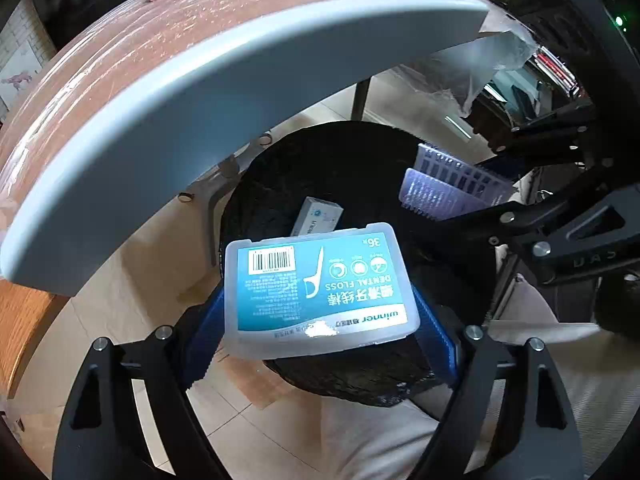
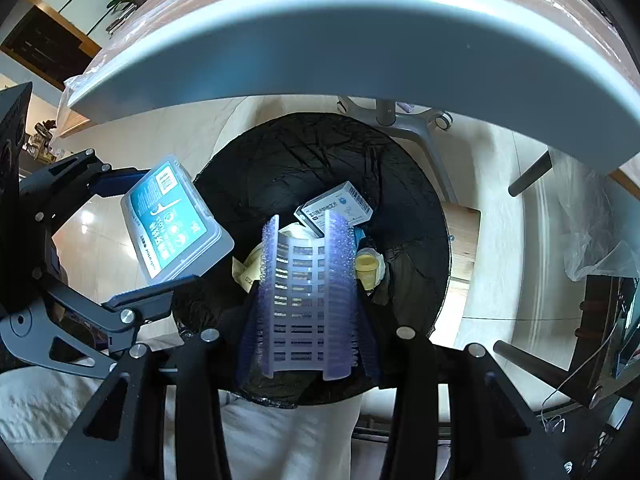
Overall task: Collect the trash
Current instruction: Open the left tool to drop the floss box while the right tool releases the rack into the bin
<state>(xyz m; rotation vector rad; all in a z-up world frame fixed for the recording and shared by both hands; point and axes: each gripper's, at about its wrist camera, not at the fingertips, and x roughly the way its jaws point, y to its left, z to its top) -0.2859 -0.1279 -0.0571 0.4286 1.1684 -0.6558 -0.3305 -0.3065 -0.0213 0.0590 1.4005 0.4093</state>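
Tiled floor below table edge (image 2: pixel 360 36), black-lined bin (image 2: pixel 280 152) underneath. Left gripper (image 1: pixel 320 312) pinches floss box (image 1: pixel 320 284) by its sides: light, stiff, slick. Right gripper (image 2: pixel 306 300) clamps flexible purple grid (image 2: pixel 306 292), bowed; both over bin.

You've got two grippers, one dental floss box (image 1: pixel 320 292), one purple grid piece (image 2: pixel 306 300), one bin (image 2: pixel 424 200), one white carton (image 2: pixel 334 208) inside, one yellow cup (image 2: pixel 367 269)
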